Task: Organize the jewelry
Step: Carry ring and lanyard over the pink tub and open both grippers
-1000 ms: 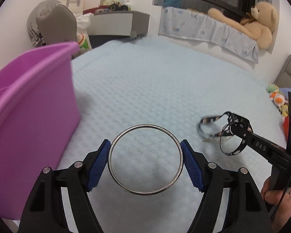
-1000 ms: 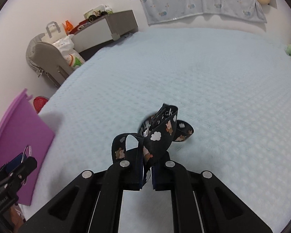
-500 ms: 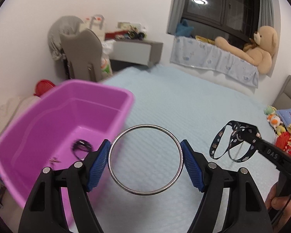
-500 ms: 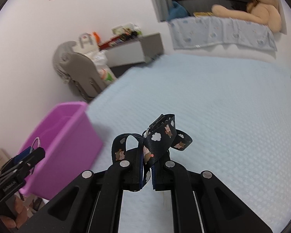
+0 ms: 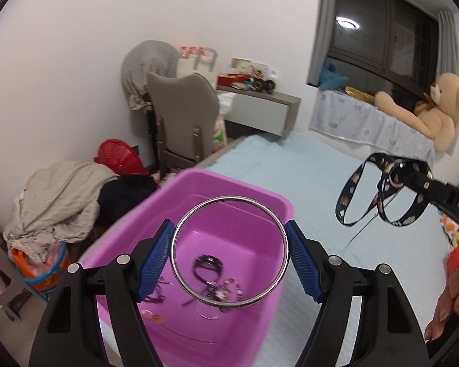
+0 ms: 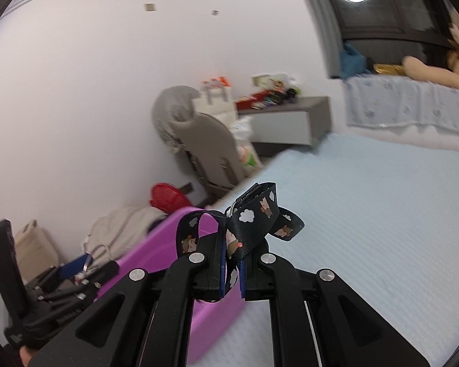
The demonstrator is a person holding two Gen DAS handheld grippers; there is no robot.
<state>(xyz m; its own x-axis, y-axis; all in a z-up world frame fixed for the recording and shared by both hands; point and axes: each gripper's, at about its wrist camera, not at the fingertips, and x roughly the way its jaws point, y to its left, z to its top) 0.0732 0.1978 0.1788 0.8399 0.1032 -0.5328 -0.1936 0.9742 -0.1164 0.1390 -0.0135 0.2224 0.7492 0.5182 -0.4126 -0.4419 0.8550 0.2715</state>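
Left wrist view: the left tongs (image 5: 229, 249) are spread wide and clamped on a silver bangle (image 5: 229, 246), a blue pad pressing each side of it, the ring facing the camera. Straight below and beyond the bangle lies the open purple bin (image 5: 254, 195), which sits on the bed (image 5: 321, 168) at its near edge; a few small pieces of jewelry (image 5: 211, 275) already lie on the bin floor. So the bangle hangs over the bin's mouth, and a release from here would likely land it inside.

The right tongs (image 6: 231, 270) are pinched fully together on a black patterned strap (image 6: 254, 223) (clouds and little animals printed on it), its loops dangling free. In the left wrist view the strap (image 5: 379, 195) hangs to the right of the bin, over the bed and well apart from the rim. It lies farther from the drop than the bangle; my guess is that the left hand goes first and the right must travel leftward across the rim before letting go.
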